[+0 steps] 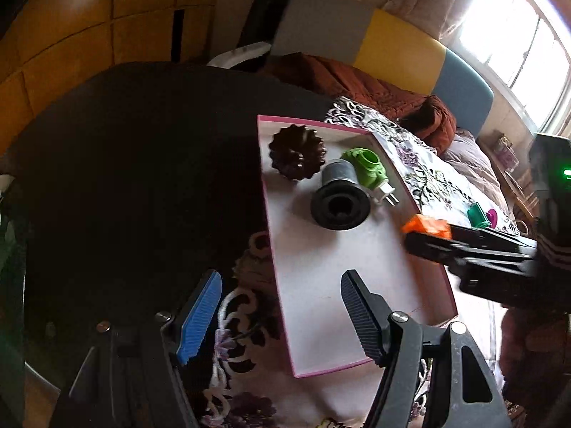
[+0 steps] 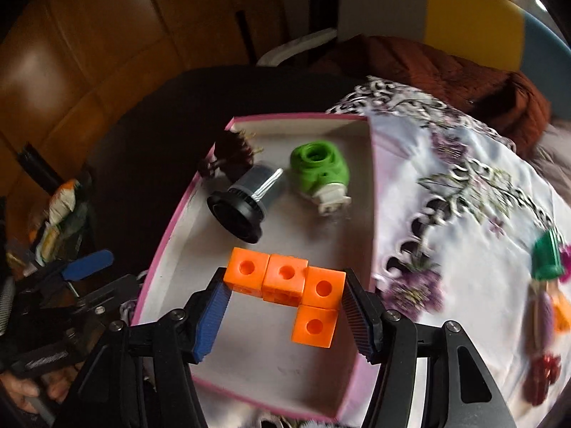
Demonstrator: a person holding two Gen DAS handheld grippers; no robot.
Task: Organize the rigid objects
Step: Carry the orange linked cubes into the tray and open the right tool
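My right gripper is shut on an L-shaped piece of linked orange cubes and holds it above the pink-rimmed white box. In that box lie a dark brown fluted mould, a black and grey cylinder and a green plug-in device. In the left wrist view the right gripper comes in from the right with the orange cubes over the box. My left gripper stands open over the box's near left rim, nothing between its fingers.
A flowered white cloth lies right of the box, with a green and magenta toy and several small coloured pieces on it. Dark table top is left of the box. A brown quilted jacket lies behind.
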